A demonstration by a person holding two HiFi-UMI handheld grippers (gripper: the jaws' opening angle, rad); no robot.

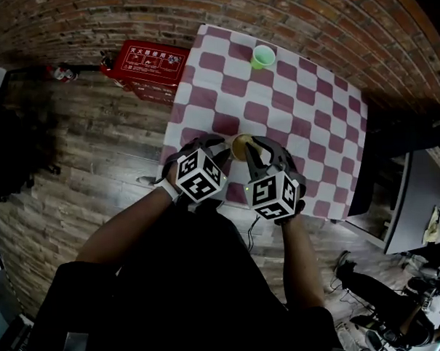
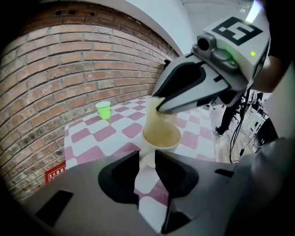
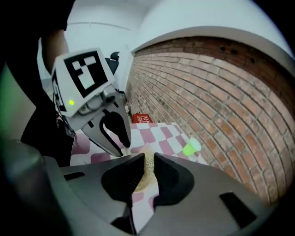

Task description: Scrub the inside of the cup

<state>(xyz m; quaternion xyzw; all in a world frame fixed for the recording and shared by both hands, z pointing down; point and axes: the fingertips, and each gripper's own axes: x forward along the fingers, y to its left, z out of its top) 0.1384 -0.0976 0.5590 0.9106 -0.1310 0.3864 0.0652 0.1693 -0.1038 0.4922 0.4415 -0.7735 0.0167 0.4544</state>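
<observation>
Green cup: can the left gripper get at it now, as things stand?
Probably not at once. The left gripper is shut on the handle of the white cup; the green cup stands apart, far down the table. Between them it looks bare, so the way seems free once it lets go.

The worktop (image 1: 312,116) lay open beyond the cup (image 1: 240,145) near its front edge; a green cup (image 1: 263,57) stood far back.
</observation>
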